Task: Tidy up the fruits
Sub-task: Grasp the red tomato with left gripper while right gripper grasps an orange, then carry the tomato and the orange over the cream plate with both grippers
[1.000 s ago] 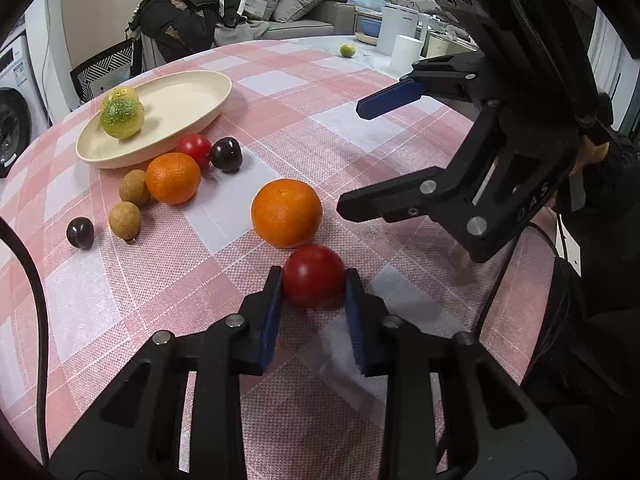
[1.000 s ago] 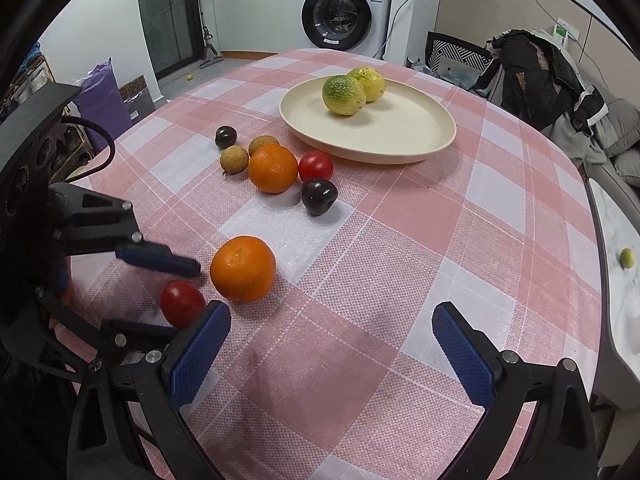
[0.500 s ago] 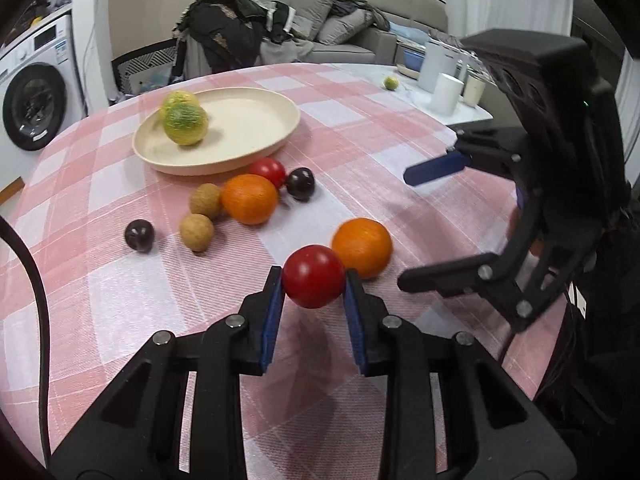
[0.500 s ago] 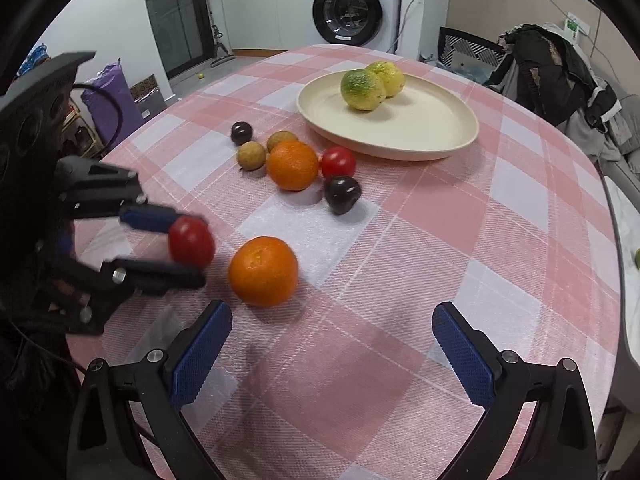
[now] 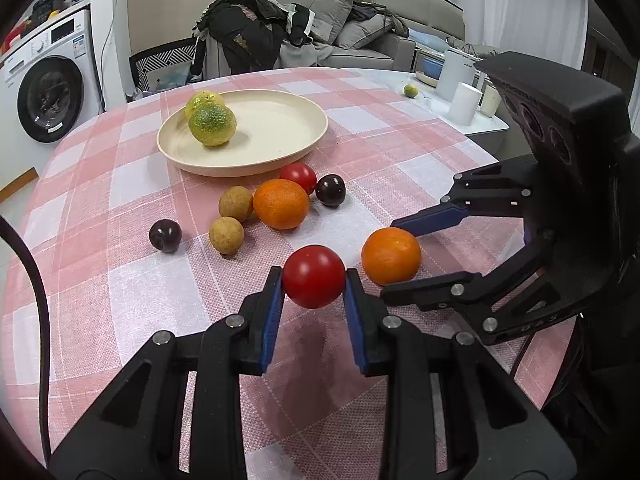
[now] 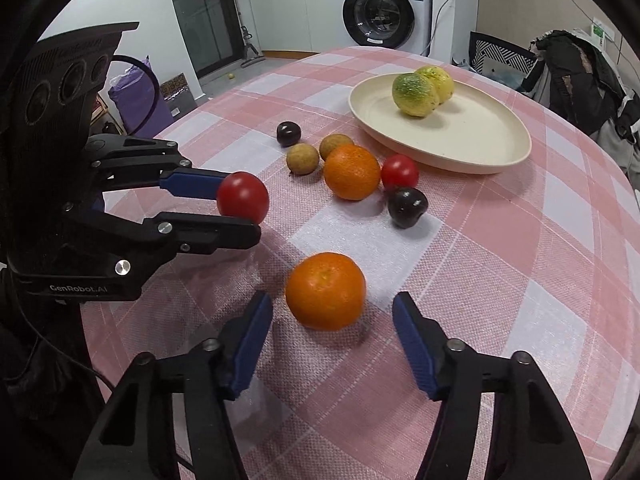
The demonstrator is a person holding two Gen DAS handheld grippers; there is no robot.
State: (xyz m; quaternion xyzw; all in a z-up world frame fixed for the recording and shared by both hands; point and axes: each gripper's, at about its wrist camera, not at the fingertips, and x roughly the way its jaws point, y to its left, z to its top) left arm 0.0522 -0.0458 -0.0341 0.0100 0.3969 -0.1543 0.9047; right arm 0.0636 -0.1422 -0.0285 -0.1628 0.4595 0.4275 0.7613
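Fruits lie scattered over the pink-checked desk (image 5: pixel 400 148): two red tomatoes, two oranges, two dark plums, two small brown fruits and two yellow-green citrus. The citrus pair (image 6: pixel 414 94) sits touching at one side of the cream plate (image 5: pixel 280 136). Just beside the plate's near rim cluster the second tomato (image 5: pixel 298 176), one orange (image 5: pixel 281 204), one plum (image 5: pixel 330 190) and both brown fruits (image 5: pixel 227 235), with the other plum (image 5: pixel 165 235) a little apart from them. One red tomato (image 5: pixel 314 276) is raised off the cloth, clenched between the blue pads of the left gripper (image 5: pixel 314 292). The second orange (image 6: pixel 325 290) rests on the desk just ahead of the right gripper (image 6: pixel 332 320), whose jaws stand released and wide, one on each side of it without touching. A washing machine (image 6: pixel 386 10) and a heap of dark clothes (image 5: pixel 248 36) stand beyond the desk.
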